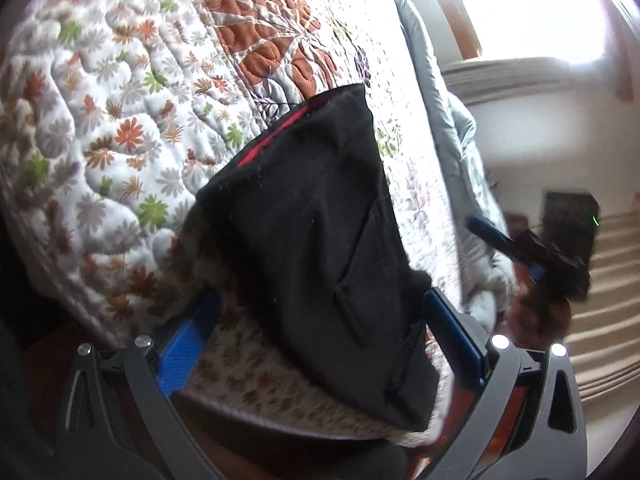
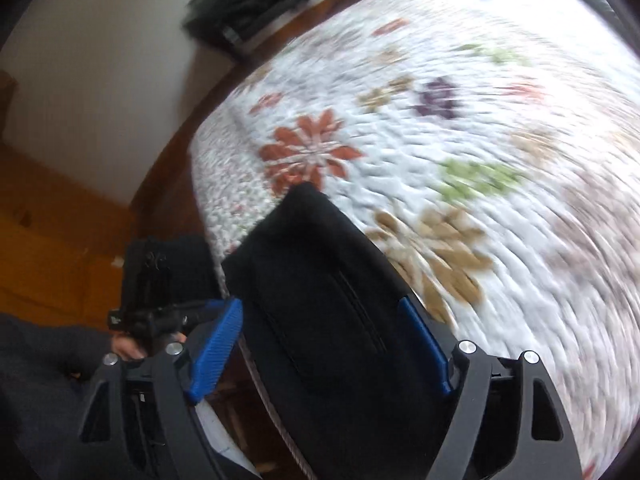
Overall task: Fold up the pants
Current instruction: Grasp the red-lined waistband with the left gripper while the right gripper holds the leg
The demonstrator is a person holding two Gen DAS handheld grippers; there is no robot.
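On the bed edge: black pants (image 1: 320,208) lie folded over the near side of the floral quilt (image 1: 120,120), one end reaching toward the quilt's middle, the other drooping past the edge.
Pants detail: a red strip shows along the far left fold in the left wrist view; a stitched pocket outline is visible on the upper layer.
Left gripper (image 1: 320,320): blue fingers (image 1: 188,340) spread wide, one on each side of the pants; whether the pads touch the cloth cannot be told.
Right gripper (image 2: 324,328): blue fingers (image 2: 216,344) likewise wide apart, straddling the black fabric (image 2: 320,300); no pinch on it is visible.
Right view: heavily blurred over the quilt (image 2: 480,140); the left-hand device (image 2: 152,316) shows at the left, beside the bed's near corner.
Left view: the other gripper (image 1: 520,248) appears at the right, off the quilt's right edge.
Surroundings: wooden floor (image 2: 48,240), pale wall (image 2: 100,60), a grey blanket (image 1: 460,128) along the quilt's far side.
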